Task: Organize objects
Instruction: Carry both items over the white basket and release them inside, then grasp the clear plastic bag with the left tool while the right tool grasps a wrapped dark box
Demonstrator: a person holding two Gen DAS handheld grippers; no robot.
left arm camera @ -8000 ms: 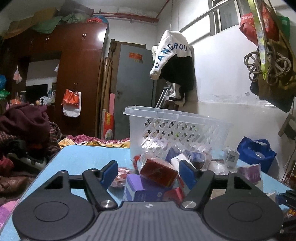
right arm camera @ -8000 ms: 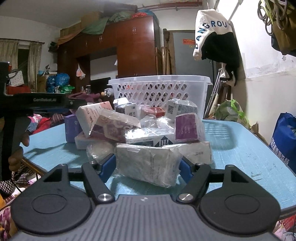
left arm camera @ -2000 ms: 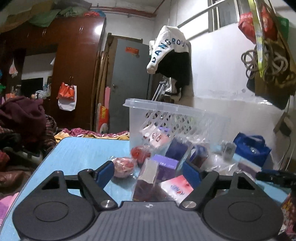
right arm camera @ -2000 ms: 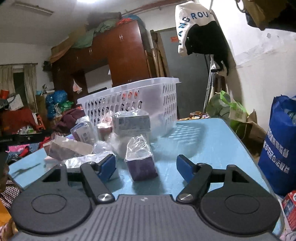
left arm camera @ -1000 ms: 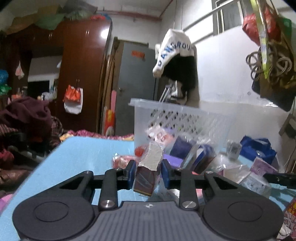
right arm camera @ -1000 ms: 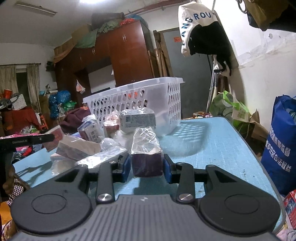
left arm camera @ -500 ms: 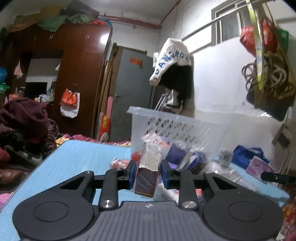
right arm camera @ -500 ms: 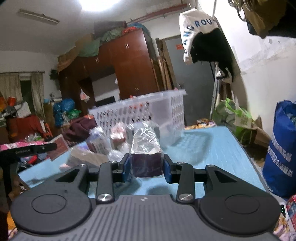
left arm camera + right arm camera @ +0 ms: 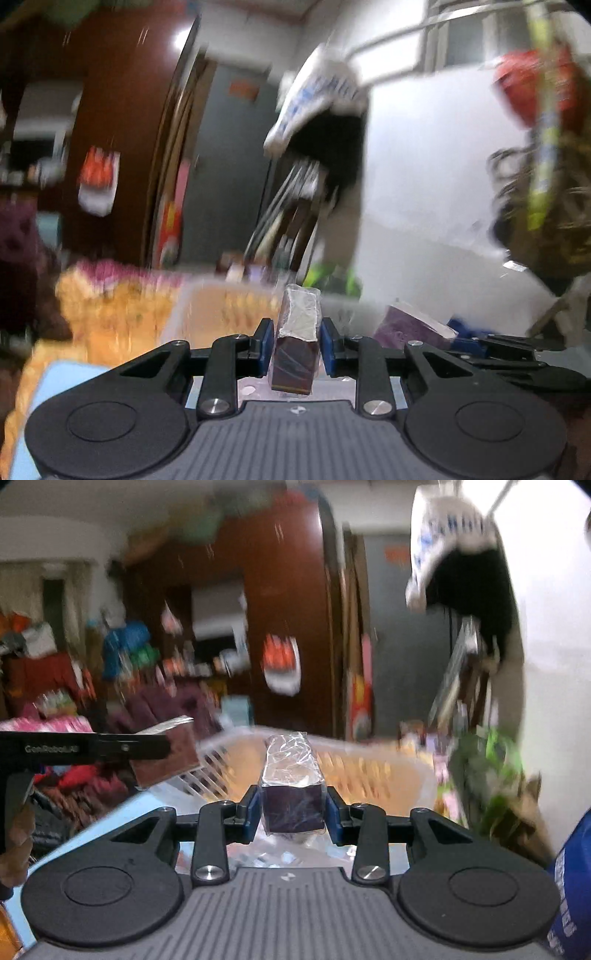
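Note:
My left gripper (image 9: 297,347) is shut on a dark red box in clear wrap (image 9: 295,347), held up over the near rim of the white plastic basket (image 9: 221,306). My right gripper (image 9: 291,818) is shut on a purple box in clear wrap (image 9: 291,805), held above the same basket (image 9: 369,771). The right wrist view shows the left gripper (image 9: 162,746) with its red box (image 9: 166,760) at the left. The left wrist view shows the right gripper (image 9: 461,338) with its purple box (image 9: 406,325) at the right. Both views are motion blurred.
The blue table (image 9: 122,812) lies under the basket. A dark wooden wardrobe (image 9: 288,609) and a grey door (image 9: 229,166) stand behind. Clothes hang on the white wall (image 9: 424,184). A blue bag (image 9: 572,886) sits at the right.
Both grippers have risen with their boxes and moved forward, from table level in front of the pile to above the basket's rim. The pile of wrapped items has dropped out of sight.

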